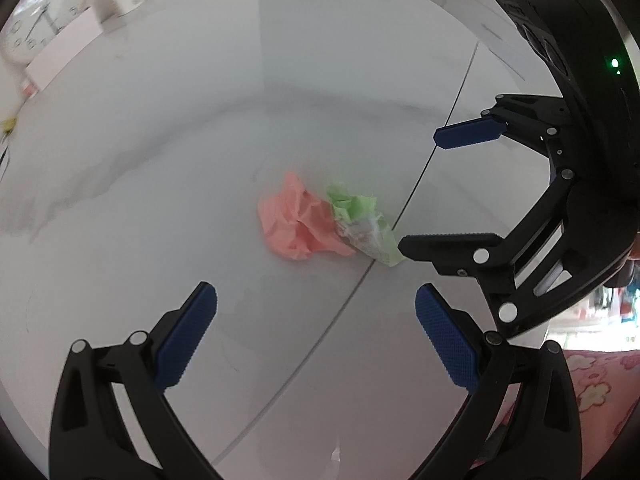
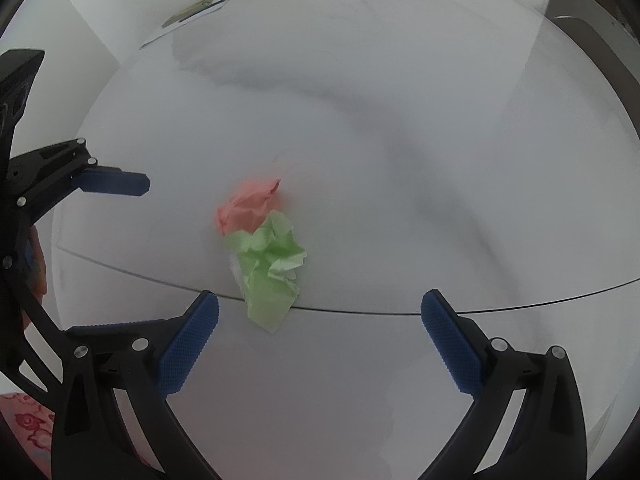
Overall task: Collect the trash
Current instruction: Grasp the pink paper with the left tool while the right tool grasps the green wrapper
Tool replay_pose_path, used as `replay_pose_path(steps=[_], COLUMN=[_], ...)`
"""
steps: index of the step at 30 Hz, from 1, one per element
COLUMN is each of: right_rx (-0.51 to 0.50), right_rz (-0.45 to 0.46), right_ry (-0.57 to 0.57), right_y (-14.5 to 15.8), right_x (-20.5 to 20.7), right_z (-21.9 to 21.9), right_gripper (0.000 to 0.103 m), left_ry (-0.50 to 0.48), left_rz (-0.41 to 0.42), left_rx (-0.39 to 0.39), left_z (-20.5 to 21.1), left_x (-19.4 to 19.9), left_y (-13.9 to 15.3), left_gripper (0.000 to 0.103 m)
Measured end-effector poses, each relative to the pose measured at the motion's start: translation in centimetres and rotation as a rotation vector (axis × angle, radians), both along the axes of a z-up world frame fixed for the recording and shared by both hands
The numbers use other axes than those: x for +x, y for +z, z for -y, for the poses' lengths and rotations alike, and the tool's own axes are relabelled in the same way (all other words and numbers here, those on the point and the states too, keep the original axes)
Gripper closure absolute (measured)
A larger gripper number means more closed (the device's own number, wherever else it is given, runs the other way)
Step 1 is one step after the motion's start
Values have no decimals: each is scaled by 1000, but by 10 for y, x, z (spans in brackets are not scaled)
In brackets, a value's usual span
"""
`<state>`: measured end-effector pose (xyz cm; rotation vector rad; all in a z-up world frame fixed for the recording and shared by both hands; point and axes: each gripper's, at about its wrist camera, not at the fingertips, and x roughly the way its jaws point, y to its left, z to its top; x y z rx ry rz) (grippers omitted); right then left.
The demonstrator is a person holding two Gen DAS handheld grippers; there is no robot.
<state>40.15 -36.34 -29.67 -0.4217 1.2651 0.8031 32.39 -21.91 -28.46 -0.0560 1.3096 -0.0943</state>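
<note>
Left wrist view: left tongs (image 1: 316,340) wide open, holding nothing.
Right tongs (image 2: 320,340): wide open, holding nothing.
Trash: pink paper (image 1: 296,224) and green paper (image 1: 360,224), crumpled, touching, on white counter (image 1: 160,160), across its seam.

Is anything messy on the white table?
Yes. Two crumpled paper scraps lie touching in the middle of the table: a pink paper and a green paper, the green one straddling the table's seam.

Pink paper wad (image 1: 294,226), green wad (image 2: 270,270), seemingly white table (image 2: 400,160).
</note>
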Motion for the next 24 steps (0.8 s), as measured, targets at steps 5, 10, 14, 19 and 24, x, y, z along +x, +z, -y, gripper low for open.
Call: replay_pose_path(steps=[5, 10, 14, 19, 24], right_rx=[6, -1, -5, -19, -7], right_rz=[-24, -27, -20, -24, -44], right_ry=[-15, 23, 23, 24, -21], right_y=[-4, -9, -13, -16, -10], right_x=[-1, -8, -9, -10, -6], right_z=[-7, -17, -24, -24, -7], right_gripper=[23, 31, 44, 73, 81], left_ry=[-62, -101, -120, -159, -180], left_rz=[-3, 1, -14, -33, -41], left_rx=[3, 4, 6, 16, -13], left_z=[-10, -17, -15, -6, 1], left_x=[2, 4, 9, 14, 21], left_y=[1, 1, -5, -10, -15], left_gripper=[8, 8, 8, 8, 8])
